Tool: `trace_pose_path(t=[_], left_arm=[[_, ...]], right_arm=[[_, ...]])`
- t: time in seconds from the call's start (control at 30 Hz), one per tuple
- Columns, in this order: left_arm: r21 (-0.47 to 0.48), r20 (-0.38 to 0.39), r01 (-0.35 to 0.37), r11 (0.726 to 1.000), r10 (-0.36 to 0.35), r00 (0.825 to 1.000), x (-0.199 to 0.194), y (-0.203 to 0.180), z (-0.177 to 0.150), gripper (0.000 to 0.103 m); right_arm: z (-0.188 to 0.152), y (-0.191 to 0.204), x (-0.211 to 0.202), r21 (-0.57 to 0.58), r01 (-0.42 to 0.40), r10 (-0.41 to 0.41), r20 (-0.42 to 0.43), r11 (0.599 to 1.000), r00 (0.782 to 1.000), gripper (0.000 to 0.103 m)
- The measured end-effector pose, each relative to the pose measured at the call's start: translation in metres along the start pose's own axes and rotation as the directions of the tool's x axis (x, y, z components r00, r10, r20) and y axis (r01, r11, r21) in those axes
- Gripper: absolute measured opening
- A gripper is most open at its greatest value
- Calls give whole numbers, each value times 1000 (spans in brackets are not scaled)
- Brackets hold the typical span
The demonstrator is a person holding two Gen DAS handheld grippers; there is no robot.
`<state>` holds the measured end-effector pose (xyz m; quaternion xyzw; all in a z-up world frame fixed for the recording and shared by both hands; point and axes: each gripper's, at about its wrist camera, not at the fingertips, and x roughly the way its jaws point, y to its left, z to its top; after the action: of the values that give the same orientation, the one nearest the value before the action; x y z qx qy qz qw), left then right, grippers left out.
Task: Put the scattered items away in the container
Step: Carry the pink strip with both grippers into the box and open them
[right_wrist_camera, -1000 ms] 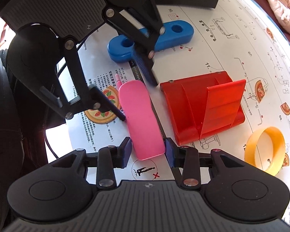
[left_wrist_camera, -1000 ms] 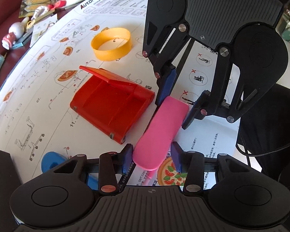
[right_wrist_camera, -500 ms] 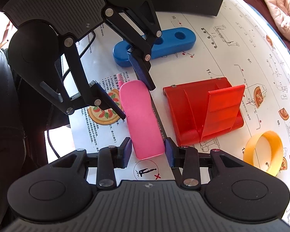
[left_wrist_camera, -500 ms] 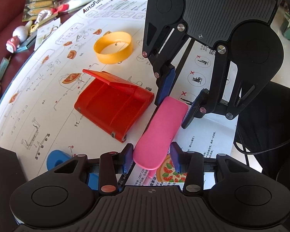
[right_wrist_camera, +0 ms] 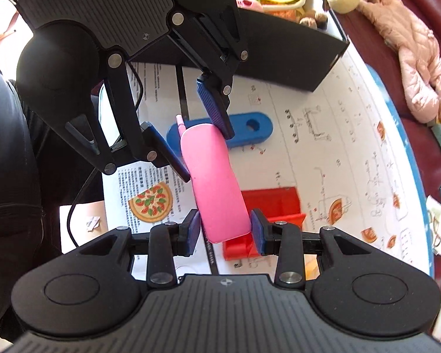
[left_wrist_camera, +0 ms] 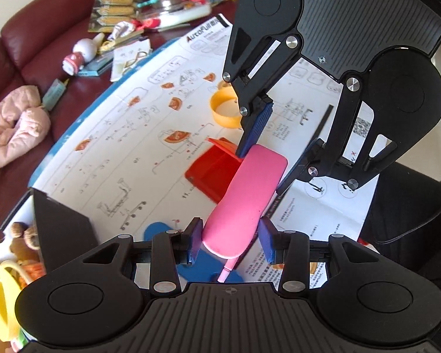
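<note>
Both tongs, left [left_wrist_camera: 230, 242] and right [right_wrist_camera: 225, 232], clamped on opposite ends of the pink case [right_wrist_camera: 217, 182], held clear above the surface, likely to steady it toward the black container [right_wrist_camera: 279, 58].

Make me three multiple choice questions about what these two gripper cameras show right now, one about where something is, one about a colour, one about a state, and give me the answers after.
1. Where is the pink toy phone?
A. inside the black box
B. between the fingers of both grippers, above the paper
C. lying on the sofa

2. What colour is the bar with two holes on the paper sheet?
A. blue
B. green
C. white

3. What is the state of the black box?
A. empty
B. shut with a lid
C. open on top with toys already in it

Answers:
1 B: the left gripper and the right gripper each hold one end.
2 A: it is plainly blue.
3 C: a yellow ring and soft toys show over its rim.
</note>
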<state>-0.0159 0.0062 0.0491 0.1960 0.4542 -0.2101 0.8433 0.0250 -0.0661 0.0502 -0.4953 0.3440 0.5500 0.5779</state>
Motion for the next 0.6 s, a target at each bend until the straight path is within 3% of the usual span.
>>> trace_pose_path(t=[0.3,0.5,0.6], left_arm=[[-137,51,-169,976,178,983,-74,67,-23,43],[-231,16,-275,933,286,958,-103,110,-50,44],[-316,-15,-291,903,302,953,-107,134,-65,40]], right_arm=[[96,-16,-28,-187,103,-90,75,977,993,42],[157,-23,-22,-269,158,-119,155,950,981,43],[179,-22,-11,-276,207,-151,211,938,966,47]])
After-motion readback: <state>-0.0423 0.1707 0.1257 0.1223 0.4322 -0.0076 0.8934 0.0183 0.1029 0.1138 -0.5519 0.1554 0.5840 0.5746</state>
